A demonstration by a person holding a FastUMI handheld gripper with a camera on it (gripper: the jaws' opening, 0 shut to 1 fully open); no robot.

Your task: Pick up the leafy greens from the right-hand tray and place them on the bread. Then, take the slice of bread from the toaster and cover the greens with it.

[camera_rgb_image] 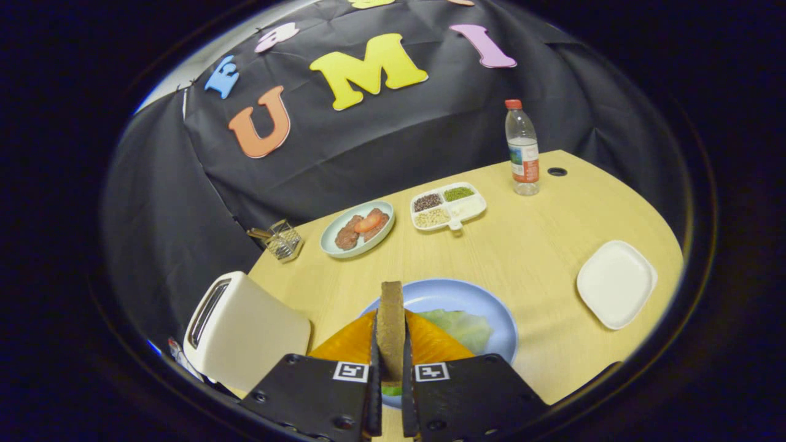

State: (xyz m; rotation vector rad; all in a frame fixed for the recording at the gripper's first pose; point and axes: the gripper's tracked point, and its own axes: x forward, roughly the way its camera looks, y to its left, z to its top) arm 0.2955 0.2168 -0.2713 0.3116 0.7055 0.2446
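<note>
My gripper [390,359] is shut on a brown slice of bread [390,319], held on edge and upright between the two fingers. Directly below and beyond it lies a light blue plate [485,307] holding an orange slice [430,344] with pale leafy greens [463,325] on top. A bit of green shows under the held bread near the fingers. The cream toaster [245,331] stands to the left of the fingers, its slot [209,310] looking empty. A white square tray [616,282] lies to the right, bare.
Farther back on the wooden table [534,245] sit a pale plate with meat and a tomato slice [357,228], a divided dish of grains [448,205], a water bottle with a red cap [522,150] and a small wire basket [282,239].
</note>
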